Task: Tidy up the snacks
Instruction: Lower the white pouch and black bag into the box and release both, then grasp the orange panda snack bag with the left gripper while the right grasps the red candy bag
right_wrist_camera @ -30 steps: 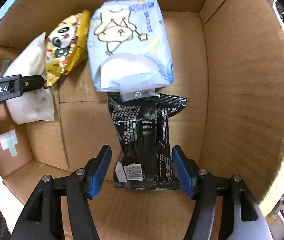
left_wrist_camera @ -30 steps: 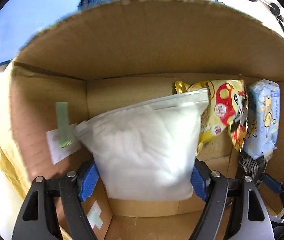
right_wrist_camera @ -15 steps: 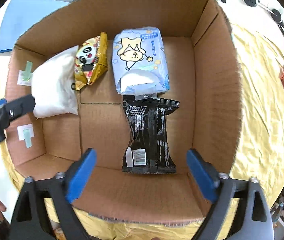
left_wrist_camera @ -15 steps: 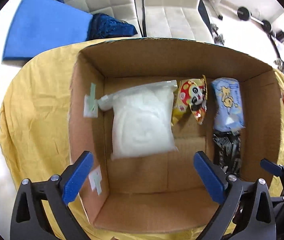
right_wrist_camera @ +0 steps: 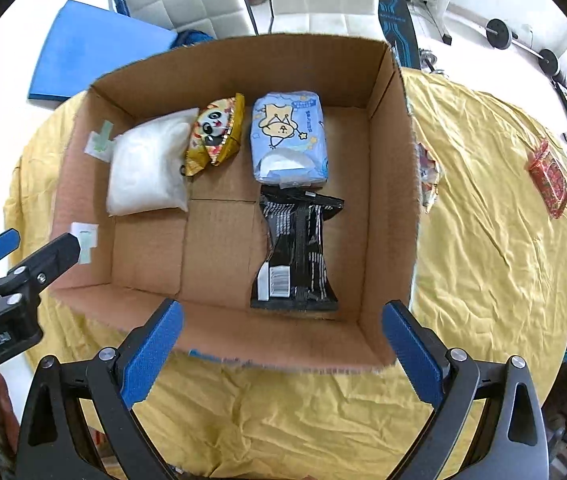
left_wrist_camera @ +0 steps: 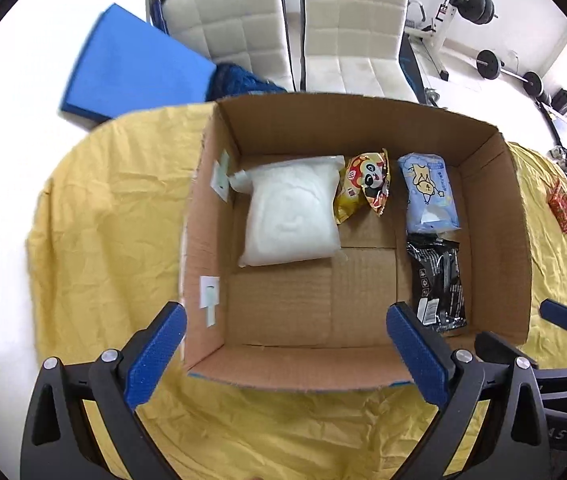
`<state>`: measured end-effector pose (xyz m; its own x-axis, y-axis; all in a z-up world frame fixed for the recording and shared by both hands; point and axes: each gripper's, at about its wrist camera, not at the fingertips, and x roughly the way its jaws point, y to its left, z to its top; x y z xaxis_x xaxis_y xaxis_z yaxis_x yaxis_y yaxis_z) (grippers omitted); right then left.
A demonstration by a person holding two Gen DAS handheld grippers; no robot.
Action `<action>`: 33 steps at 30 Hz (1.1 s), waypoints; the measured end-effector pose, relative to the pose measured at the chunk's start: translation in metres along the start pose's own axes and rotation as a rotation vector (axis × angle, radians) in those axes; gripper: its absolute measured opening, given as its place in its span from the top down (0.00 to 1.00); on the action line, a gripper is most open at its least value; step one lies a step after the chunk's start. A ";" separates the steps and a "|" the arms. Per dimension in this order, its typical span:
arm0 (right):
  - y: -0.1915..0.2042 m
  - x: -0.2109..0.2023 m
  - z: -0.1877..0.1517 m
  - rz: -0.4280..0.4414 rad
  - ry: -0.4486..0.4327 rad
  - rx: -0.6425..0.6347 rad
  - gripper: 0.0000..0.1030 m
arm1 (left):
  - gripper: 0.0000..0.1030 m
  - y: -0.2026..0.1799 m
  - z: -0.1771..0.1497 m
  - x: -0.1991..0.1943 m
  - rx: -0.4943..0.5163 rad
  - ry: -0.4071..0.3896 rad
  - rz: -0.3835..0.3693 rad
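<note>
Yellow cloth [right_wrist_camera: 483,216] covers the table beneath an open cardboard box [right_wrist_camera: 391,184], with white chairs [left_wrist_camera: 347,40] and gym weights [left_wrist_camera: 487,66] beyond. Both the left tongs [left_wrist_camera: 283,354] and right tongs [right_wrist_camera: 281,352] hang spread wide and empty above the box's near wall. Ahead lie a white bag [left_wrist_camera: 289,216], panda packet [left_wrist_camera: 365,186], blue pack [right_wrist_camera: 287,136] touching a black packet [right_wrist_camera: 297,252]; near floor bare; a red packet [right_wrist_camera: 549,178] lies far right on the cloth.

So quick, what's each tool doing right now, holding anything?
Left tool: open, holding nothing, above the cardboard box.
Right tool: open, holding nothing.
</note>
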<state>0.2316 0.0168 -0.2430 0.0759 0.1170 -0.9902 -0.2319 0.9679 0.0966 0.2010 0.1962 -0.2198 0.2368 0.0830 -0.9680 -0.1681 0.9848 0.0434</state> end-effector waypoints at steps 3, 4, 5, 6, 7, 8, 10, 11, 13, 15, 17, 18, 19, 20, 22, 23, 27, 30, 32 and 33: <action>0.001 -0.016 -0.012 0.001 -0.029 -0.011 0.02 | 0.01 -0.001 -0.007 -0.013 -0.011 -0.027 -0.028; 0.002 -0.017 -0.014 0.003 -0.036 -0.013 0.02 | 0.01 -0.001 -0.010 -0.019 -0.014 -0.034 -0.039; 0.004 -0.024 -0.019 -0.001 -0.049 -0.019 0.02 | 0.01 -0.001 -0.013 -0.025 -0.018 -0.042 -0.047; 0.004 -0.027 -0.022 0.009 -0.054 -0.026 0.02 | 0.01 -0.002 -0.016 -0.031 -0.019 -0.050 -0.053; 0.004 -0.035 -0.026 0.008 -0.067 -0.028 0.02 | 0.01 -0.003 -0.018 -0.036 -0.020 -0.058 -0.060; 0.003 -0.041 -0.029 0.011 -0.076 -0.028 0.02 | 0.01 -0.003 -0.021 -0.042 -0.019 -0.068 -0.064; 0.002 -0.053 -0.035 0.012 -0.095 -0.027 0.02 | 0.01 -0.005 -0.026 -0.057 -0.016 -0.092 -0.069; 0.000 -0.063 -0.040 0.015 -0.110 -0.020 0.02 | 0.01 -0.005 -0.028 -0.063 -0.014 -0.102 -0.074; -0.002 -0.075 -0.046 0.028 -0.130 -0.014 0.02 | 0.01 -0.006 -0.033 -0.077 -0.013 -0.127 -0.082; -0.003 -0.090 -0.053 0.033 -0.155 -0.009 0.02 | 0.01 -0.008 -0.038 -0.090 -0.012 -0.143 -0.090; -0.003 -0.101 -0.058 0.035 -0.173 -0.011 0.02 | 0.01 -0.008 -0.041 -0.098 -0.013 -0.155 -0.091; -0.003 -0.107 -0.061 0.041 -0.184 -0.011 0.02 | 0.01 -0.008 -0.042 -0.103 -0.017 -0.163 -0.095; -0.004 -0.111 -0.063 0.047 -0.190 -0.011 0.02 | 0.01 -0.008 -0.043 -0.107 -0.020 -0.169 -0.095; -0.004 -0.113 -0.064 0.050 -0.192 -0.012 0.02 | 0.01 -0.009 -0.044 -0.109 -0.022 -0.171 -0.096; -0.006 -0.117 -0.065 0.059 -0.199 -0.011 0.02 | 0.01 -0.010 -0.044 -0.113 -0.033 -0.173 -0.102; -0.008 -0.118 -0.066 0.064 -0.203 -0.010 0.02 | 0.01 -0.010 -0.044 -0.114 -0.036 -0.174 -0.105; -0.021 -0.122 -0.066 0.087 -0.204 0.006 0.02 | 0.01 -0.022 -0.043 -0.115 -0.040 -0.161 -0.128; -0.050 -0.119 -0.065 0.104 -0.185 0.047 0.02 | 0.01 -0.048 -0.033 -0.113 -0.001 -0.148 -0.144; -0.082 -0.113 -0.065 0.087 -0.171 0.094 0.02 | 0.01 -0.072 -0.023 -0.110 0.040 -0.144 -0.151; -0.096 -0.110 -0.065 0.076 -0.166 0.119 0.02 | 0.01 -0.082 -0.018 -0.108 0.060 -0.142 -0.153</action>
<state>0.1827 -0.1038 -0.1500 0.2232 0.2157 -0.9506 -0.1279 0.9733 0.1908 0.1720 0.1035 -0.1235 0.3882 -0.0513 -0.9202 -0.0634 0.9946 -0.0822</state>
